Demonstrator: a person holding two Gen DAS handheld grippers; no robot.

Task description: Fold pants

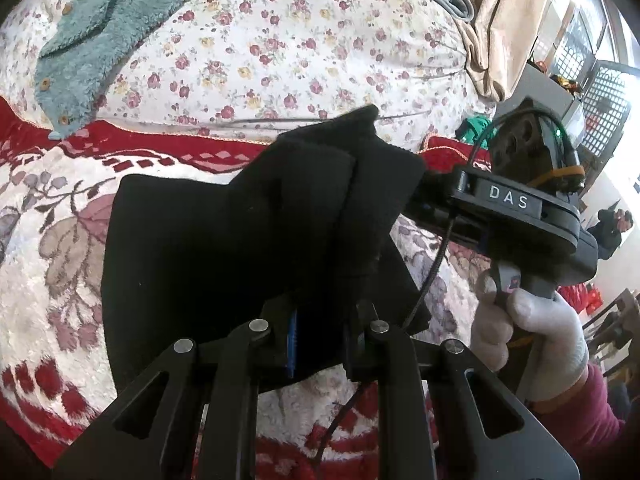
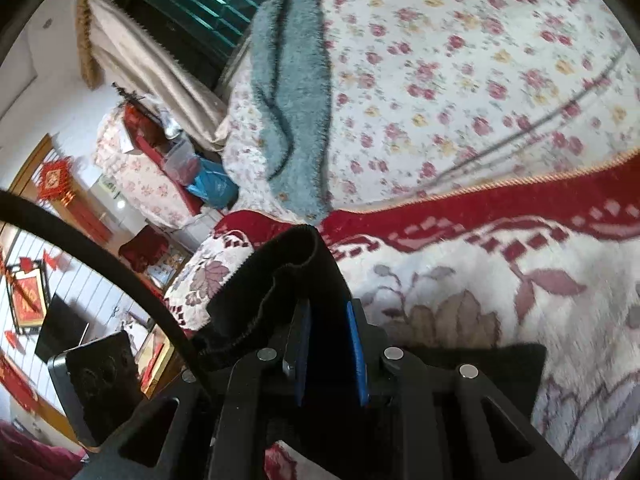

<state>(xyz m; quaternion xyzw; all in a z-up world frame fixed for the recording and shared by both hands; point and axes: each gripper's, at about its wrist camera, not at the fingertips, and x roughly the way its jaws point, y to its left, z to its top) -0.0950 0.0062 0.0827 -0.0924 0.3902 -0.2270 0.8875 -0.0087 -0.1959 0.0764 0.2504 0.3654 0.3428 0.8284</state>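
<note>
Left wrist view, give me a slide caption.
Both grippers lift folded black pants above a red floral blanket.

the only readable lettering is "das", in pale capitals on a small raised plate on the black body of the right gripper (image 1: 416, 196), seen from the left wrist camera.

- pants (image 1: 248, 232) lie on blanket (image 1: 52, 240), on the bed
- left tool (image 1: 320, 344) at pants' near edge, right tool (image 1: 436, 196) at their right
- fleece garment (image 1: 84, 44) on sheet (image 1: 280, 52) behind blanket
</note>
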